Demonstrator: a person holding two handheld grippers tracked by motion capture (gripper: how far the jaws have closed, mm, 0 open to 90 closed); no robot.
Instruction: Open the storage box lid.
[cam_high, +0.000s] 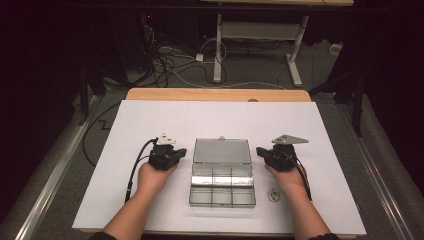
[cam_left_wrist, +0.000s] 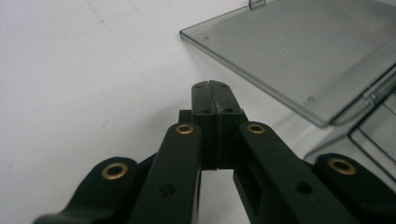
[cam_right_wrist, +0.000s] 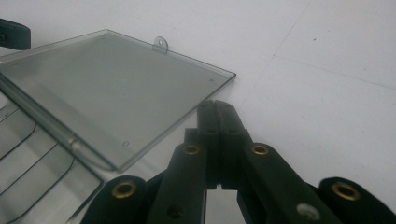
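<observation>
Our forearms come in from six o'clock in the high view, each hand holding a gripper on either side of the clear compartment box (cam_high: 222, 186). We keep the left gripper (cam_high: 181, 151) at nine o'clock of the box, its jaws pressed together with nothing between them; its own view shows the closed tips (cam_left_wrist: 214, 93) over the white table sheet (cam_left_wrist: 70, 93), just short of the open lid (cam_left_wrist: 303, 51). We hold the right gripper (cam_high: 260, 151) at three o'clock, jaws likewise closed and empty (cam_right_wrist: 217, 112), near the lid's corner. The lid lies flat toward twelve o'clock, hinged to the divided tray. A small round object (cam_high: 273, 194) lies at the tray's four o'clock.
</observation>
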